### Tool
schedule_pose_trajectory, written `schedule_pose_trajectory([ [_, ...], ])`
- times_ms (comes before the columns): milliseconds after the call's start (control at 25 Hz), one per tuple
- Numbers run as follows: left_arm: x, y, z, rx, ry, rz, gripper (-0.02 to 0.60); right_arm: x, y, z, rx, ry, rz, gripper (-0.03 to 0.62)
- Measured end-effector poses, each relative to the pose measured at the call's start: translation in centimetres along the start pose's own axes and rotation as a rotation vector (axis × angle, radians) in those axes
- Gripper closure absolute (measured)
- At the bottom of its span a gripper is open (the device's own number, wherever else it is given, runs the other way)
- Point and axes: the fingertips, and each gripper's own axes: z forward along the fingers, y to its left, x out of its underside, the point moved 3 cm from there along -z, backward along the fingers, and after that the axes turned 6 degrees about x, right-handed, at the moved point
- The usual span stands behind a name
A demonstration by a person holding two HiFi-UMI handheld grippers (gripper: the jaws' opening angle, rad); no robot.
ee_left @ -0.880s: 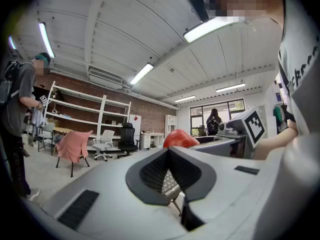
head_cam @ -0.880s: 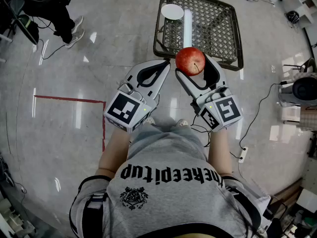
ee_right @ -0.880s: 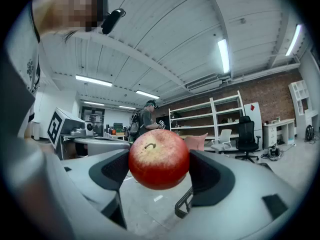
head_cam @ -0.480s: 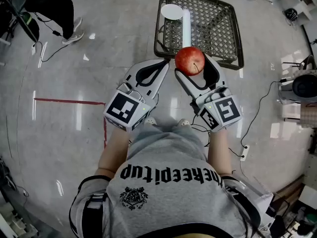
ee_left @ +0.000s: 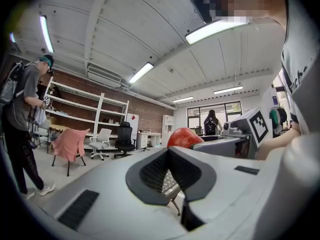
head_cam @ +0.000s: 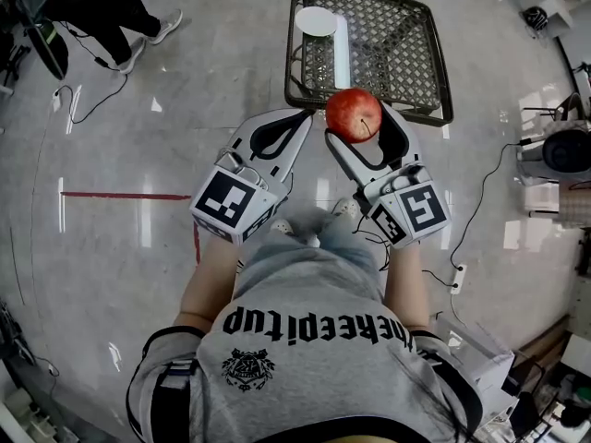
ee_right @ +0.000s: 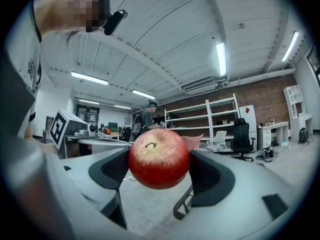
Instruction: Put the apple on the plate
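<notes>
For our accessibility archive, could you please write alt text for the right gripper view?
A red apple, stem towards the camera, is clamped between the grey jaws of the right gripper. Behind it is a workshop with white shelves against a brick wall, a black office chair and a standing person.

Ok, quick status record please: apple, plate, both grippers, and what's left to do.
apple: red, gripped in the air by the fingers of the right gripper
plate: white, empty, on the wire mesh table, at its far left corner in the head view
right gripper: shut on the apple
left gripper: fingers together, holding nothing
remaining: apple not yet on plate
</notes>
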Motion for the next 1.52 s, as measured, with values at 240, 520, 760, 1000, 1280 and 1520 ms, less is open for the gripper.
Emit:
schedule_pose_trajectory([
  [240, -0.4, 1.0, 2.3, -0.031, 0.004, 0.001, 0.571, -0.3, -2.7, 1.1, -0.016, 0.006, -0.029, 0.204],
  [520, -1.6, 2.0, 7.5, -0.075, 0.000, 0.012, 0.569, -1.5, -7.5, 3.0, -0.105, 0.024, -0.044, 0.206],
  [760, -1.9, 3.1, 12.2, -0.119, -0.006, 0.010, 0.569, -1.8, -12.0, 4.8, -0.161, 0.028, -0.055, 0.209],
  [1000, -2.0, 3.5, 16.3, -0.169, 0.007, 0.012, 0.569, -1.9, -16.2, 5.7, -0.214, 0.033, -0.054, 0.208],
  [1280, -1.7, 3.6, 20.5, -0.213, 0.017, 0.004, 0.569, -1.6, -20.5, 6.7, -0.268, 0.036, -0.049, 0.209],
  [1520, -1.5, 4.0, 22.9, -0.271, 0.010, -0.015, 0.569, -1.3, -23.1, 7.4, -0.319, 0.040, -0.045, 0.209],
])
